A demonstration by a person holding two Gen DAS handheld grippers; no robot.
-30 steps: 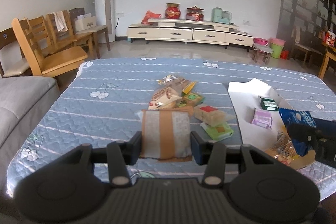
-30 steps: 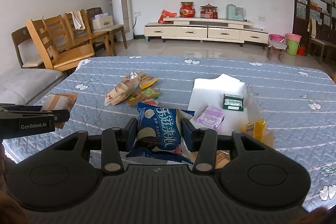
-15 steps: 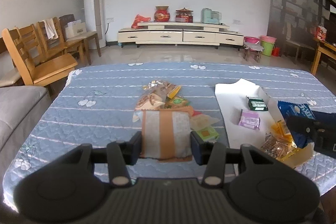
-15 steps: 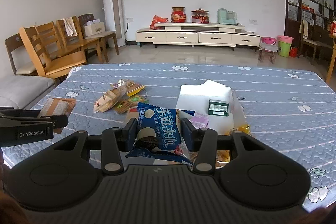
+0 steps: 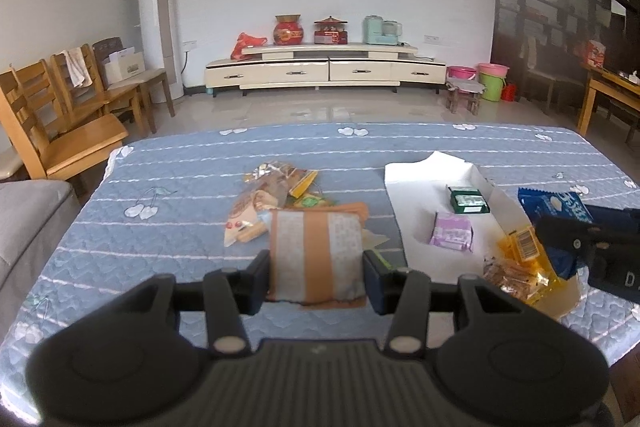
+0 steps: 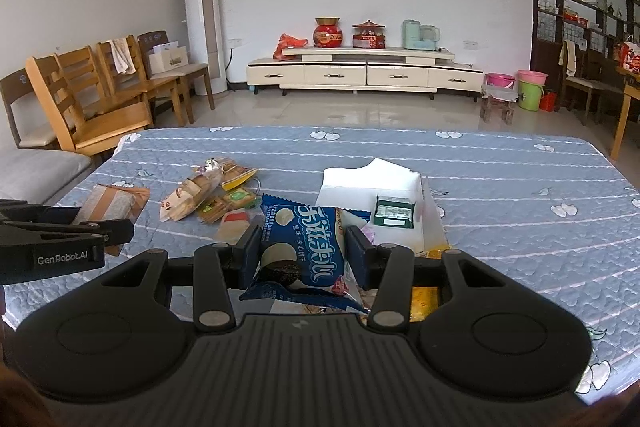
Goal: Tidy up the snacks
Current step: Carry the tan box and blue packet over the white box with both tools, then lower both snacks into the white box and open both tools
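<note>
1. Left gripper had its fingers clamped on the sides of a tan-and-grey striped snack pouch, held off the bench.
2. Change over the last second: in the left view the loose snack pile and white box slid leftward behind the pouch, so the left hand had swung toward the box side. Grip unchanged.
3. Right gripper was closed on a blue cookie packet, held over the near end of the box; barely shifted.
4. My read: both packets in transit, the blue one closer to drop-off. Box already held a green carton, a lilac packet and yellow wrappers.
5. Materials: pouch looked matte, pillow-shaped, soft; blue packet glossy crinkly film with crimped ends; box thin white card with an open flap; bench cover a quilted blue cloth.
</note>
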